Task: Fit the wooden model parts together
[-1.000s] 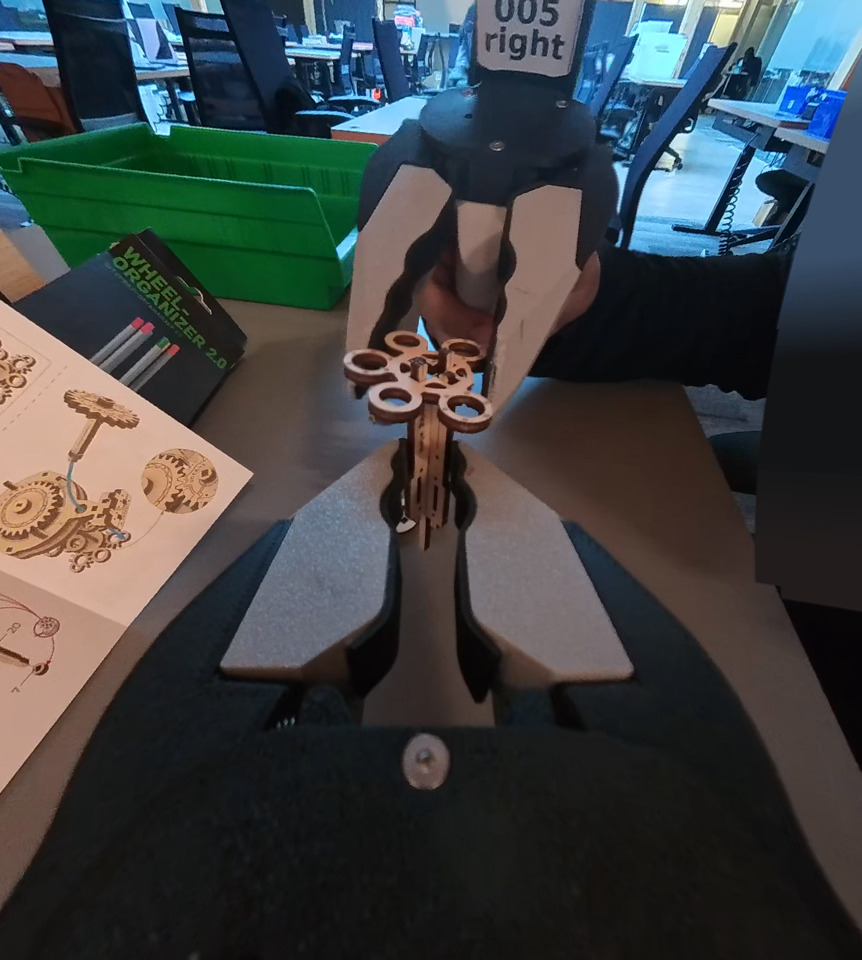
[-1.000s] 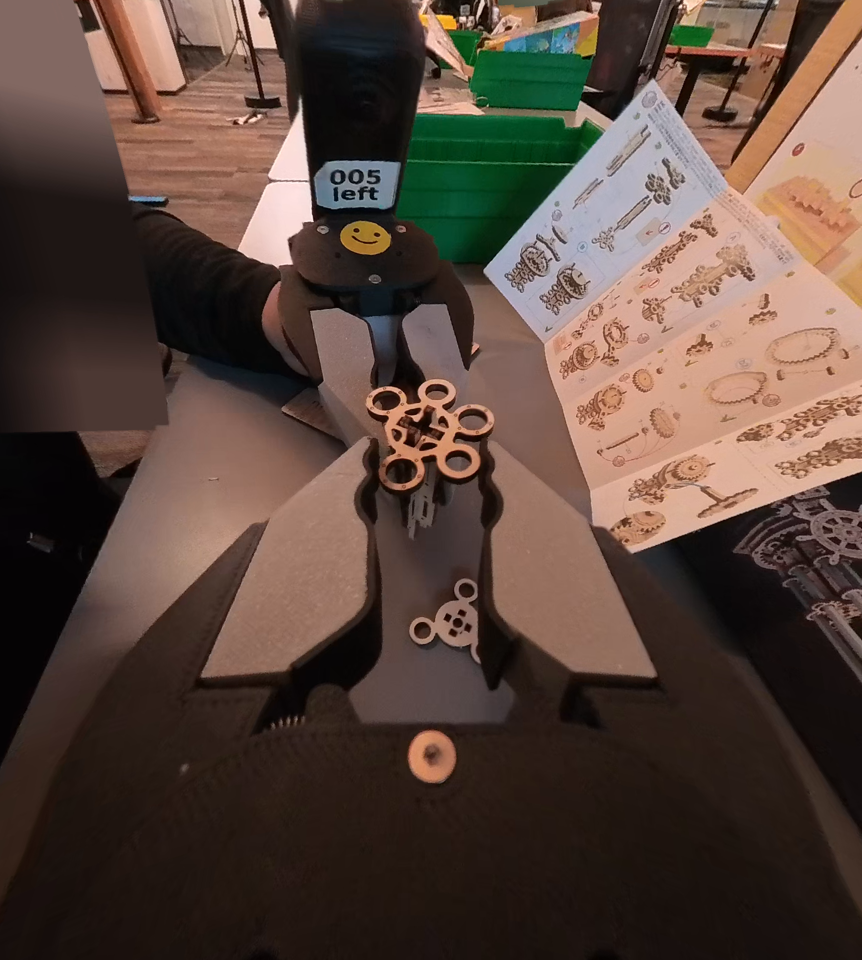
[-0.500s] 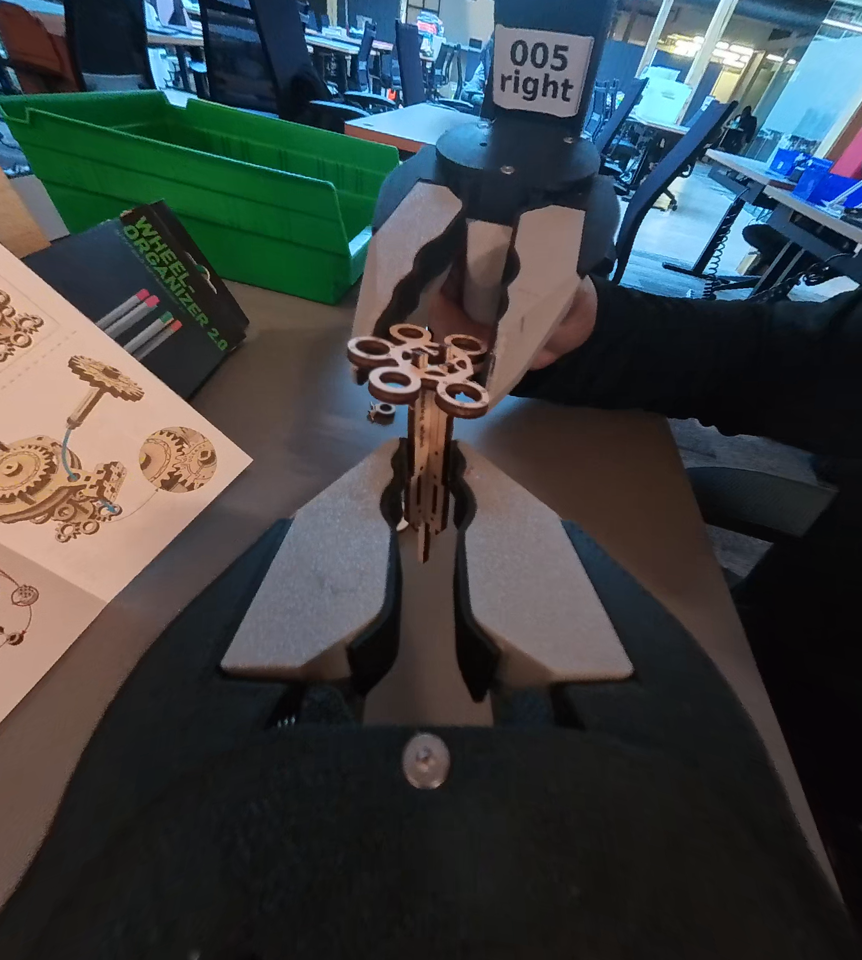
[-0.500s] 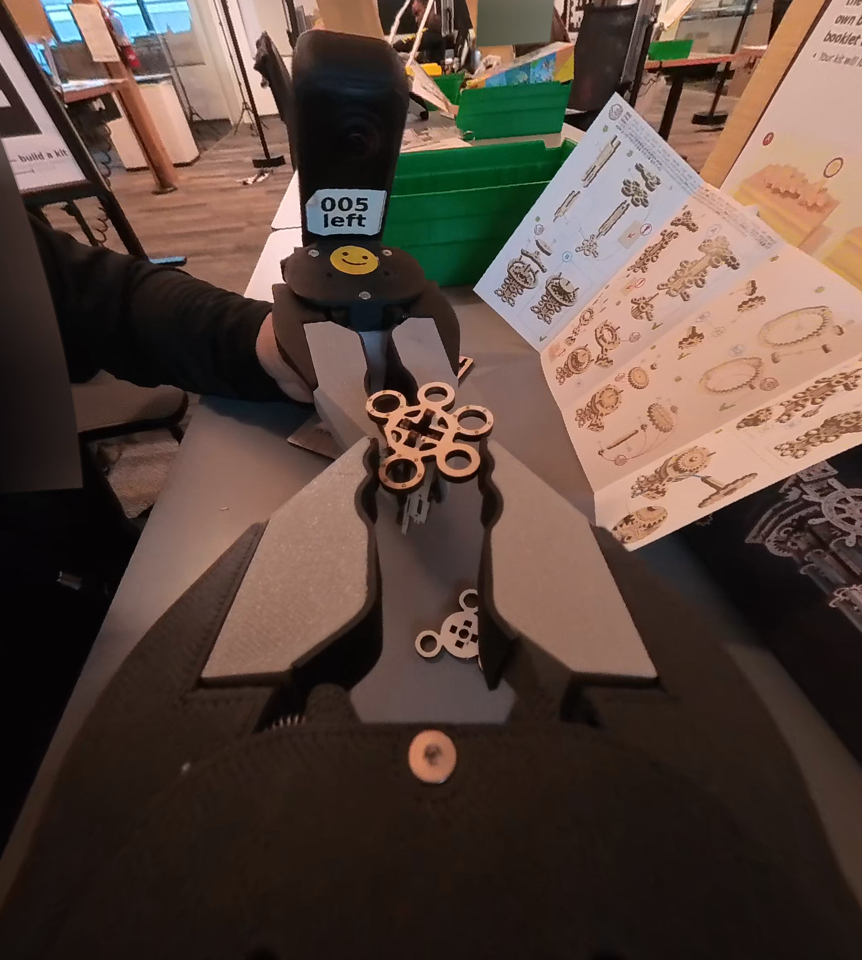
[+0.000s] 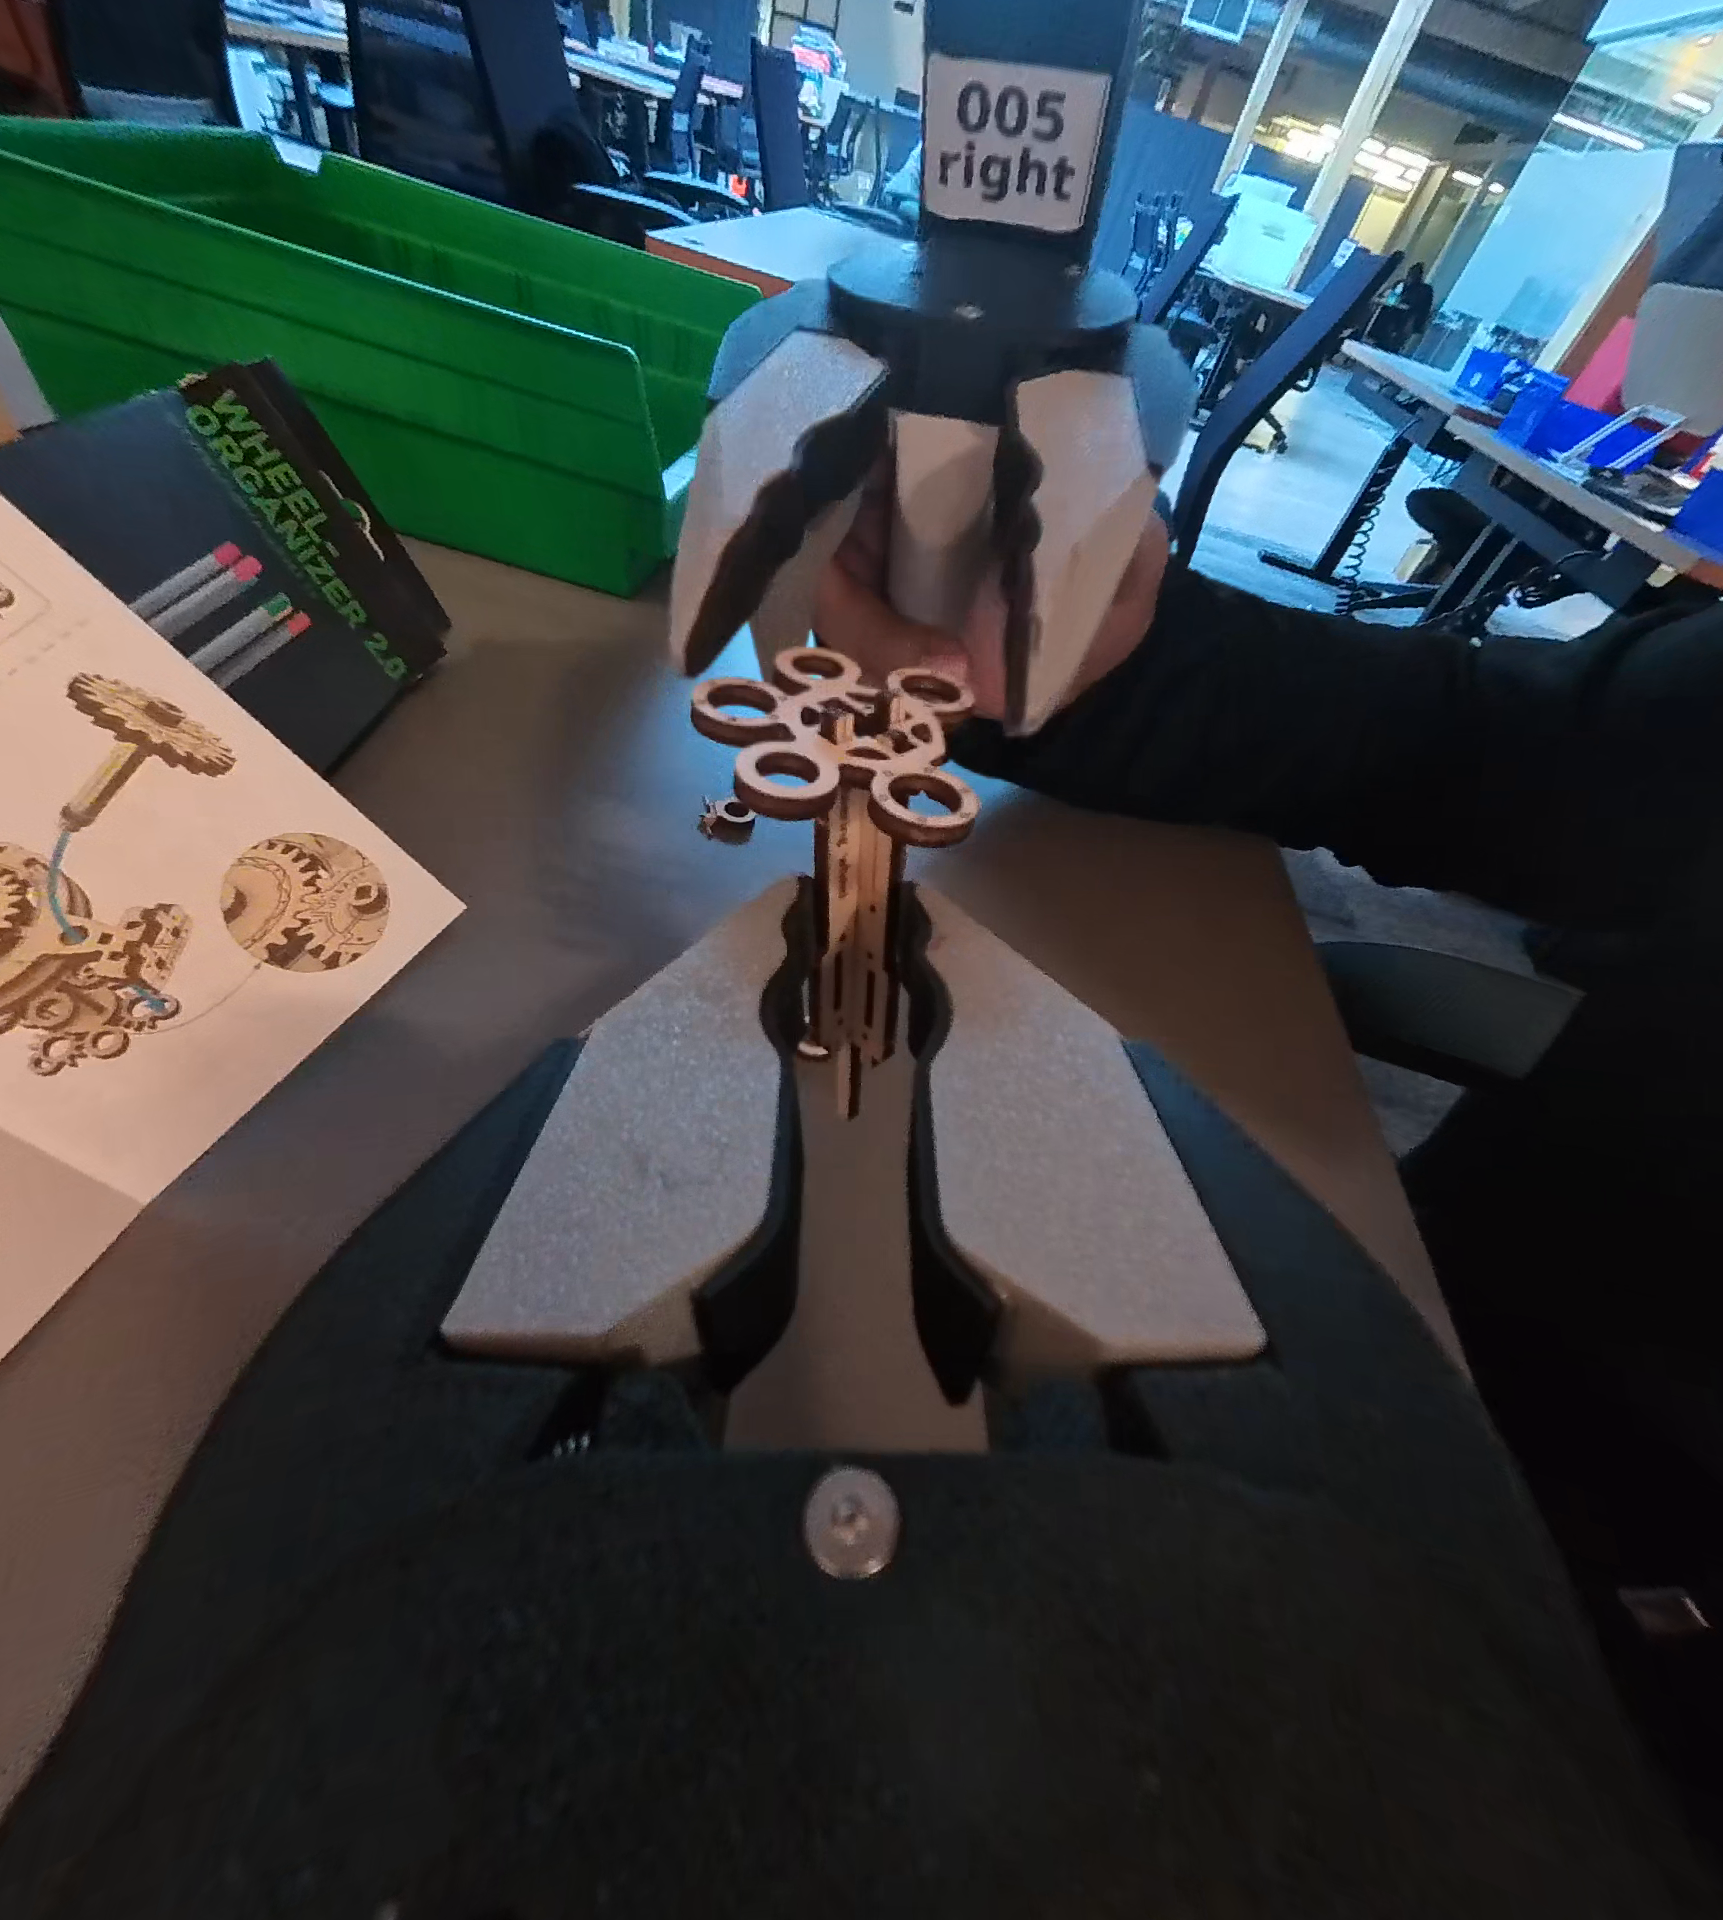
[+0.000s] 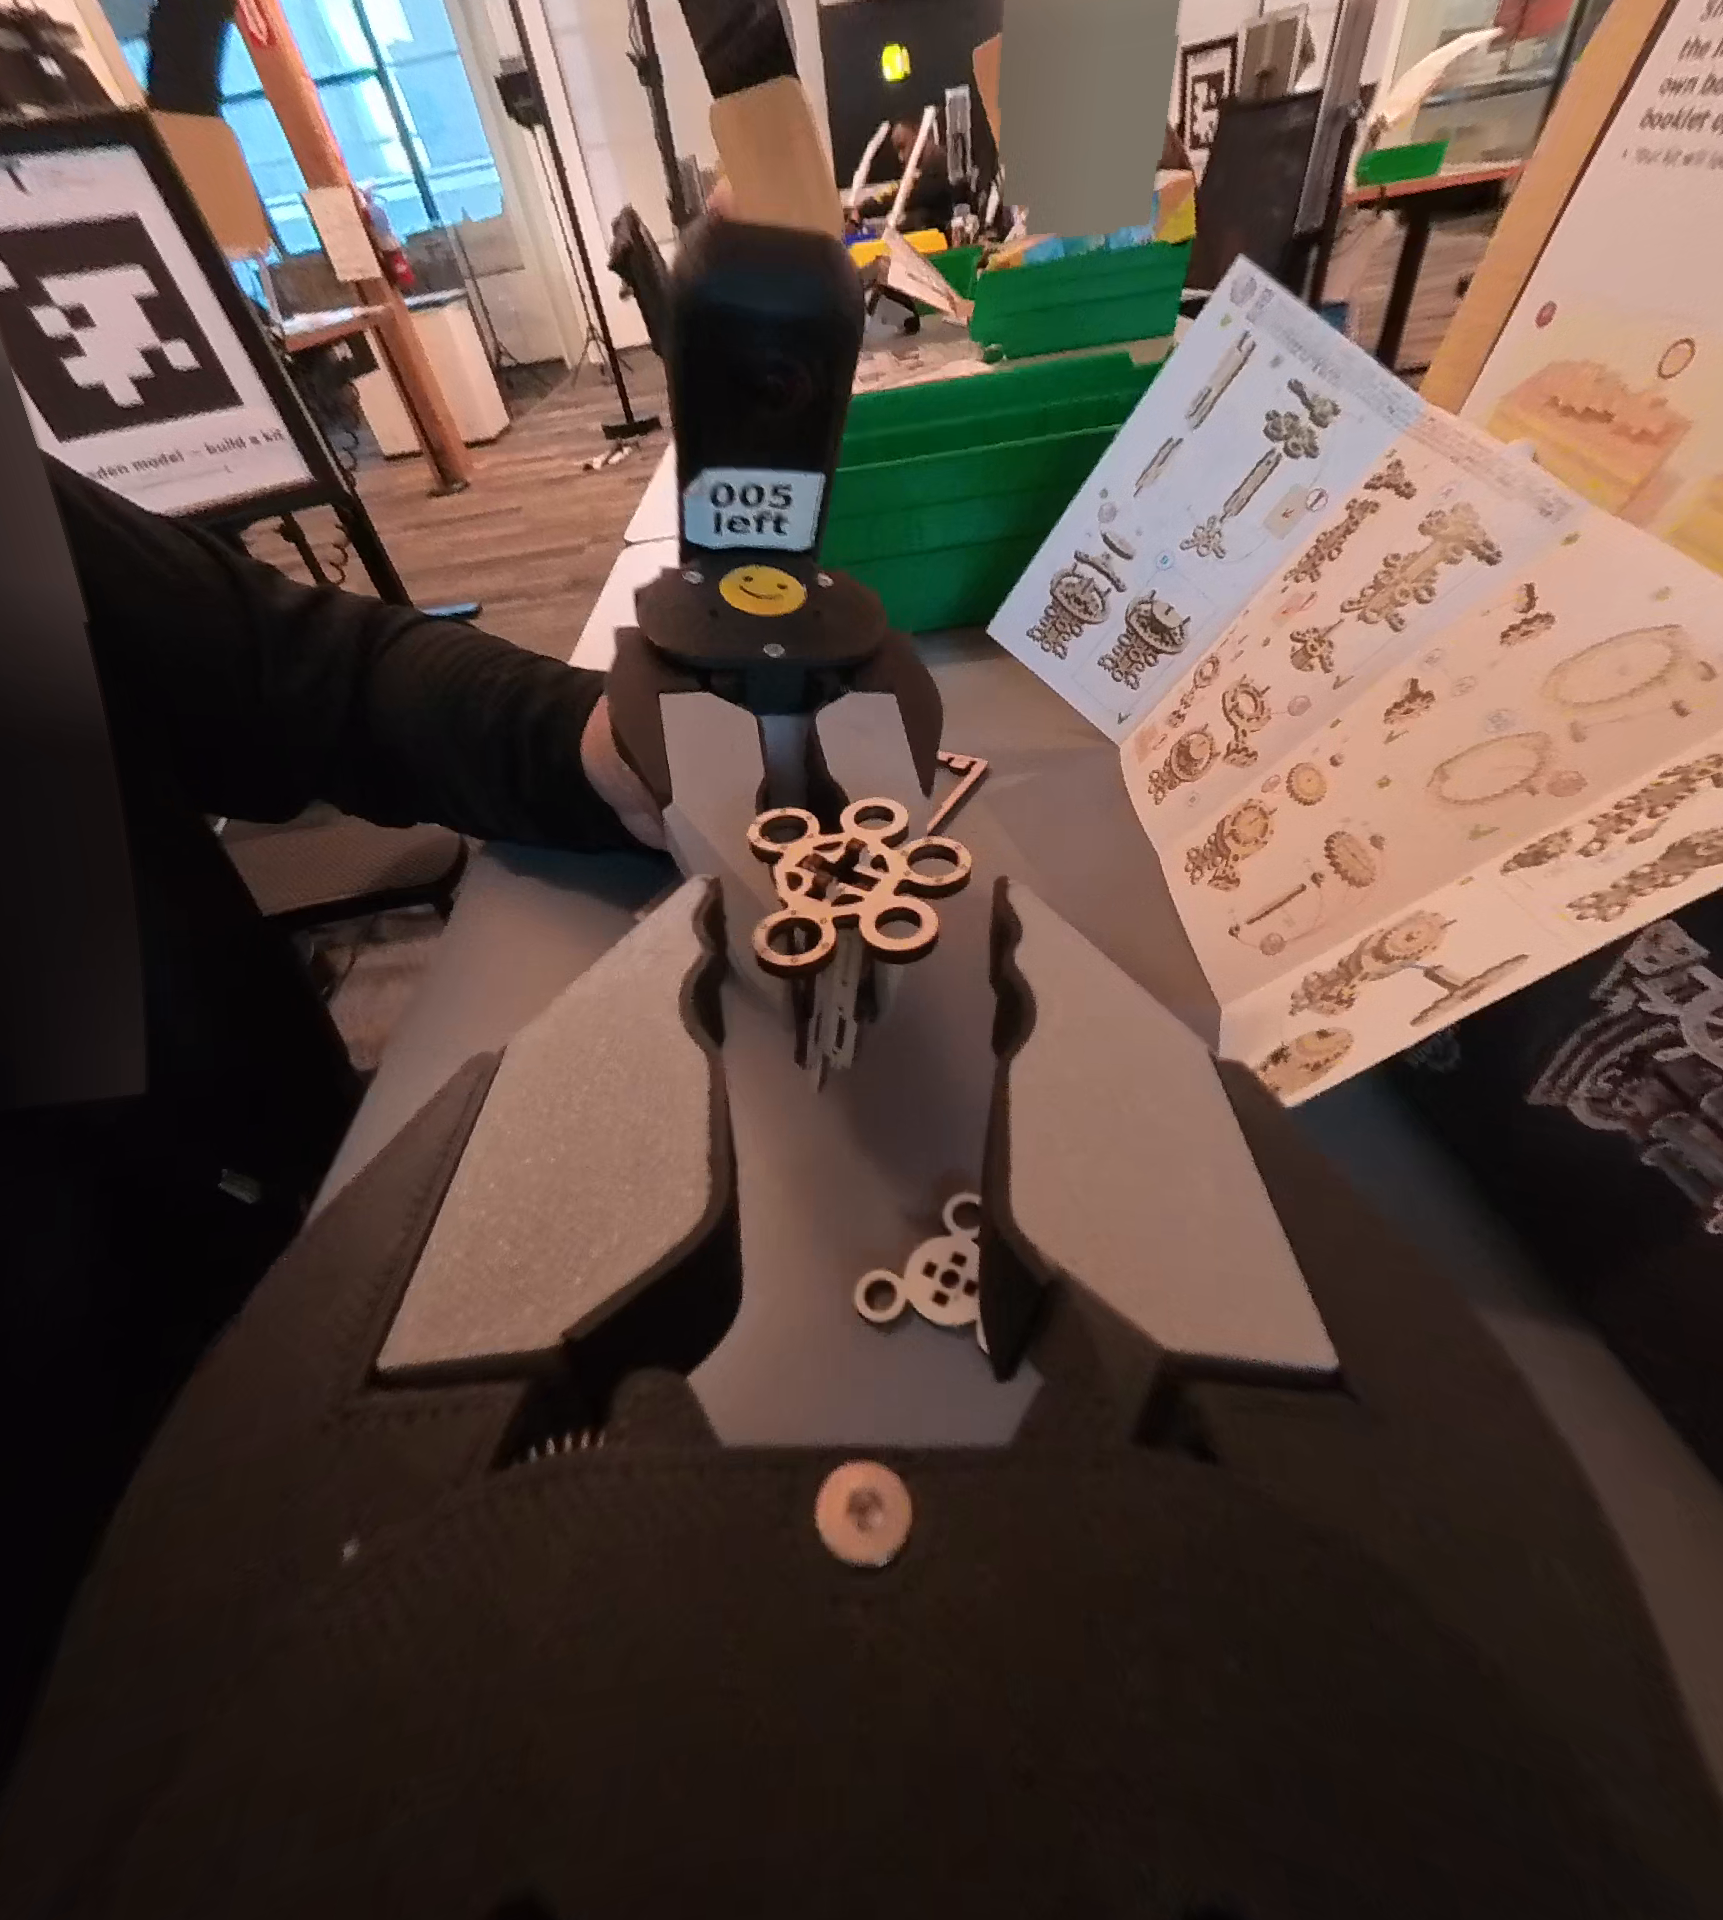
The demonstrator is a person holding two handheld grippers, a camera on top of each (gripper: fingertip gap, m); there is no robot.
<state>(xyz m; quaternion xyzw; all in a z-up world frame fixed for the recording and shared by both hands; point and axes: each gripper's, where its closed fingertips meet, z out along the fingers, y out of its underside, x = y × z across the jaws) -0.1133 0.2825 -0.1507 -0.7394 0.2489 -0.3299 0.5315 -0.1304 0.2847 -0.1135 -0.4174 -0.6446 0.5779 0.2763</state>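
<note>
My left gripper (image 5: pixel 852 904) is shut on an upright wooden shaft (image 5: pixel 852 966) of stacked slats, held above the grey table (image 5: pixel 566 790). A flat wooden ring-flower piece (image 5: pixel 831 758) sits on the shaft's top end. My right gripper (image 6: pixel 852 914) is open, with its jaws spread either side of the ring-flower piece (image 6: pixel 857 883) and a gap on both sides. It shows opposite in the left wrist view (image 5: pixel 862 686). The left gripper (image 6: pixel 826 987) and the shaft (image 6: pixel 836 1029) show in the right wrist view.
A small ringed wooden plate (image 6: pixel 924 1283) lies on the table under my right gripper. A tiny wooden ring (image 5: pixel 727 821) lies nearby. An instruction sheet (image 5: pixel 57 831), a black box (image 5: pixel 296 540) and a green bin (image 5: pixel 317 312) stand at the left. A person's sleeves hold both grippers. Only a small space, under 4 cm, lies between the two pairs of fingers.
My right gripper's jaws have opened off the ring-flower piece, which stays on the shaft. Both grippers have tilted and risen a little. The left gripper's hold is unchanged.
</note>
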